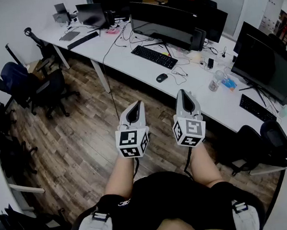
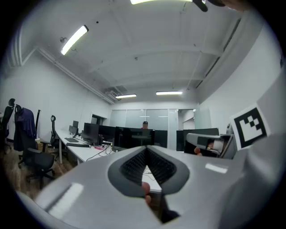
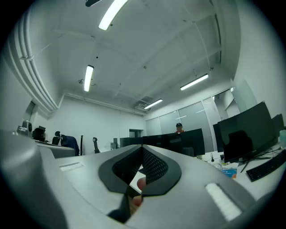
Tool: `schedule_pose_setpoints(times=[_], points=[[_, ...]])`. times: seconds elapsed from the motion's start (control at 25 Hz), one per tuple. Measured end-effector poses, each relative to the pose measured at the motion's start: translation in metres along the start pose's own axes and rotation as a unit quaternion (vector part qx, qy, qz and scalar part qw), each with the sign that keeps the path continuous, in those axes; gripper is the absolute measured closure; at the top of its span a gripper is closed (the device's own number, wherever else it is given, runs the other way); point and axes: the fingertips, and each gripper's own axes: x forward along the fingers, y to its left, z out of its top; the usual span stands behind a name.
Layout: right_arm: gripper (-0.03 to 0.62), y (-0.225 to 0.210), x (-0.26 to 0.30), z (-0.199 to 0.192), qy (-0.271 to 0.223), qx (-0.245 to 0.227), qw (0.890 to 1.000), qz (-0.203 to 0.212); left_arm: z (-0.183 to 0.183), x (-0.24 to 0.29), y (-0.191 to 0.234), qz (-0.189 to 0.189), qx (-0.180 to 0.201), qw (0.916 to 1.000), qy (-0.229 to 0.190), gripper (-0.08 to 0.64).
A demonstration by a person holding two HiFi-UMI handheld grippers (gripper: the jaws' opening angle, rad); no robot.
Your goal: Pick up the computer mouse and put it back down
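The small black computer mouse point(image 1: 161, 77) lies on the long white desk point(image 1: 134, 66), near its front edge. It sits just in front of the right end of a flat black keyboard point(image 1: 154, 57), and a wide, curved black monitor point(image 1: 162, 24) stands behind the keyboard. A thin dark cable trails on the desk just to the right of the mouse. Nothing touches the mouse.

The person stands back from the desk on the brown wood-plank floor point(image 1: 80, 138) and holds both grippers out in front, side by side. Each has a marker cube at its rear.

The left grey gripper point(image 1: 136, 106) points roughly level towards the desk. Its own view shows the ribbed dark pads meeting at the tips with nothing between them.

The right grey gripper point(image 1: 183, 94) tilts slightly upward. Its jaws are also fully closed and empty. In the head view its tip falls below the mouse, and it is well apart from it.

Black office chairs point(image 1: 45, 88) stand on the floor to the left of the desk.
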Motion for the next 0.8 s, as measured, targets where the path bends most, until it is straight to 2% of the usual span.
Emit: schedule_pose_setpoints(times=[0.16,0.44,0.8], points=[[0.594,0.009,-0.002,0.001,-0.006,0.024,1.000,0.009,-0.003,-0.005,0.006,-0.003,0.000,1.0000,0.002,0.512],[0.594,0.037,0.000,-0.004,-0.004,0.013,1.000,0.009,-0.006,-0.016,0.026,-0.009,-0.001,1.0000,0.002,0.512],[0.594,0.070,0.004,-0.020,-0.002,0.010,1.000,-0.015,-0.013,-0.027,0.066,-0.017,0.007,0.9998,0.005,0.512]])
